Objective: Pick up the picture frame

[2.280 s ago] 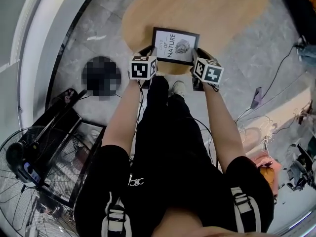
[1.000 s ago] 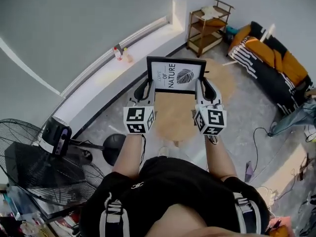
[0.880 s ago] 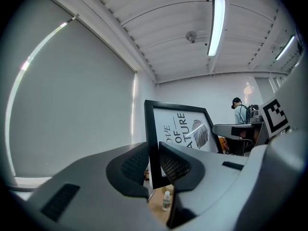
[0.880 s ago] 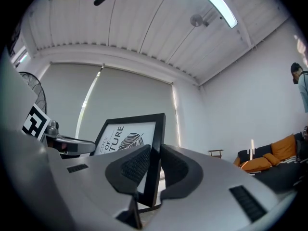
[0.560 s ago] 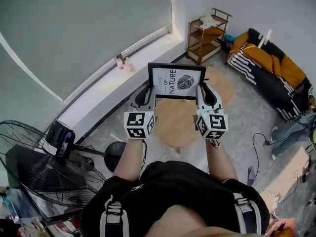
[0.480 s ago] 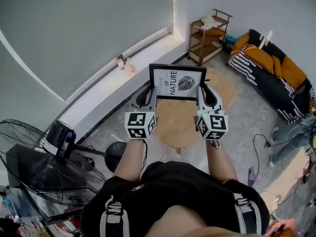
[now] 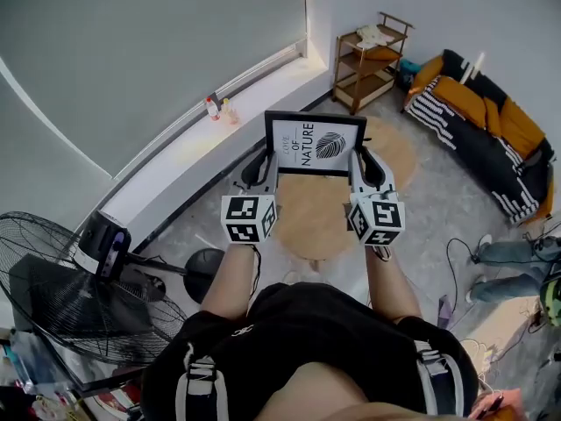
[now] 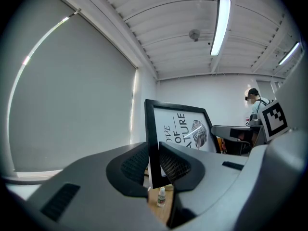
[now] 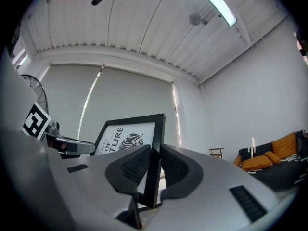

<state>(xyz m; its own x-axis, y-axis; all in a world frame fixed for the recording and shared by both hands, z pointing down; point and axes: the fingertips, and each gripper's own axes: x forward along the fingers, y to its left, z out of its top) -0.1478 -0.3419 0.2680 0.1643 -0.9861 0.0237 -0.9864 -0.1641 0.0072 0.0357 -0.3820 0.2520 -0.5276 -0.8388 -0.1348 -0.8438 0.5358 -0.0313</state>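
The frame [image 7: 316, 143] stands upright in the air, above the round table [image 7: 311, 228]. The left hand-held gripper [image 7: 266, 170] is clamped on the frame's left edge and the right hand-held gripper [image 7: 359, 167] on its right edge, both near the lower corners.

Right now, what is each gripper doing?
Left gripper: shut on the picture frame, left edge.
Right gripper: shut on the same frame, right edge.

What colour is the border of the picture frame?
Black. The picture frame shows it best in the head view.
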